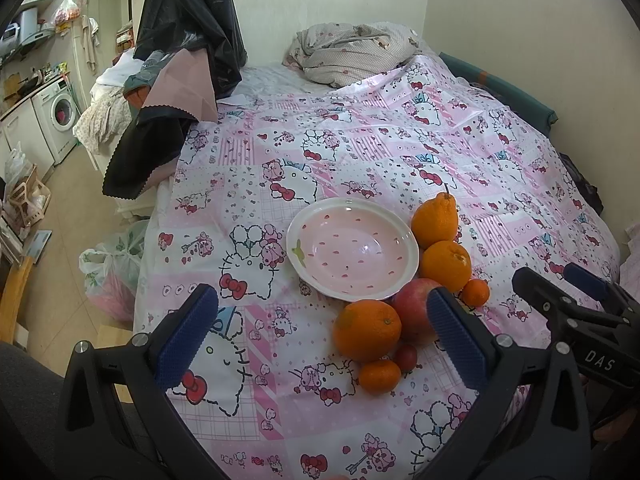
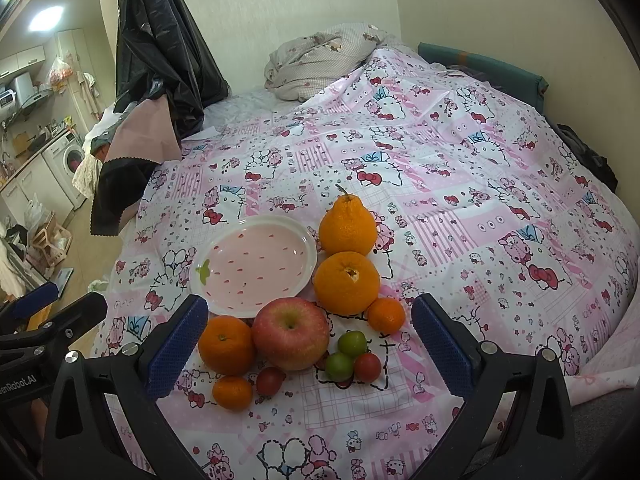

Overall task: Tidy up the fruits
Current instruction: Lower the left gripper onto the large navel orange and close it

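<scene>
Crumpled blanket (image 2: 324, 60), washing machine (image 1: 60, 114)

Small one-room home, bed (image 1: 360, 140) under a pink cartoon-print cover, crumpled quilt (image 1: 352, 50) at its far edge, washing machine (image 1: 56, 118) under a kitchen counter (image 1: 18, 100) at left, clothes pile (image 1: 120, 92) beside the bed

You have open bedspread (image 2: 460, 208) right of the fruit and beyond it. The pink bowl (image 2: 256, 264) blocks the left side, touching the apple (image 2: 290, 334) and oranges.
</scene>
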A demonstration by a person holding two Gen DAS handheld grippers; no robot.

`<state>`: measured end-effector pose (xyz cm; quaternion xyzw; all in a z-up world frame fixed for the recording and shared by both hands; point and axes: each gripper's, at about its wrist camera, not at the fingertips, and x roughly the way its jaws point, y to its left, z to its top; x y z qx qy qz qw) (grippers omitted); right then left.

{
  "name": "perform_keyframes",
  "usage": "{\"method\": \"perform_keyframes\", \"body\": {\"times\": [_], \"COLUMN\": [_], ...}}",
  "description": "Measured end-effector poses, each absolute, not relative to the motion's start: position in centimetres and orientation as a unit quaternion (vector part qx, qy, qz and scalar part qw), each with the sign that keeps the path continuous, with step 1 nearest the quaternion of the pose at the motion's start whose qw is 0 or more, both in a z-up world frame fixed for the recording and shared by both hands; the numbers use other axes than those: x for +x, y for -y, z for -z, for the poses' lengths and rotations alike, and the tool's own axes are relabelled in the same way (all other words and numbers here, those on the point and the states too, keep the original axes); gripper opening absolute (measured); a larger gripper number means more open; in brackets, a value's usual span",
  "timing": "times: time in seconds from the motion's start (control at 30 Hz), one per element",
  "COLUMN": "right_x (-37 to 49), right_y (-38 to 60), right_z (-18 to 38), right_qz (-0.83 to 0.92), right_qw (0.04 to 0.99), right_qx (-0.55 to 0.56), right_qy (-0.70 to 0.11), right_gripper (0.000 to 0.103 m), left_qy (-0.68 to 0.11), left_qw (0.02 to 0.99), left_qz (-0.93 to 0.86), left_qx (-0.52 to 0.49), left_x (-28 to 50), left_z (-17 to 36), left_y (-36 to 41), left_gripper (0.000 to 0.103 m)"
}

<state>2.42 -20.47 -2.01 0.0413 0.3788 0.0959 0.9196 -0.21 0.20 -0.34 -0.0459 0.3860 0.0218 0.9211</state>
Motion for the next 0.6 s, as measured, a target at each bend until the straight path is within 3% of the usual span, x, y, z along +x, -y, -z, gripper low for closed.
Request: {"method": "perform_keyframes", "body": {"times": [0.4, 0.6], "right_x": [5.1, 9.8], "right_y": [23.8, 27.1], "right_z": [-0.1, 2.3], "right_qz": [-0.095, -0.072], "right_qw": [0.900, 0.856], "right_qx": [0.082, 0.119], "right_qy": [-0.417, -0.498], "right_gripper": [0.103, 0.103], "left_qy": [-0.419, -0.450], "left_qw": [0.906, 0.891], "left_qz": [-0.026, -0.034], "left_qx": [-0.060, -0.054], "left_x": [0.7, 1.6], "left_z": [1.1, 2.3], "left_y": [-0.7, -0.9], "left_gripper": [0.103, 0.103]}}
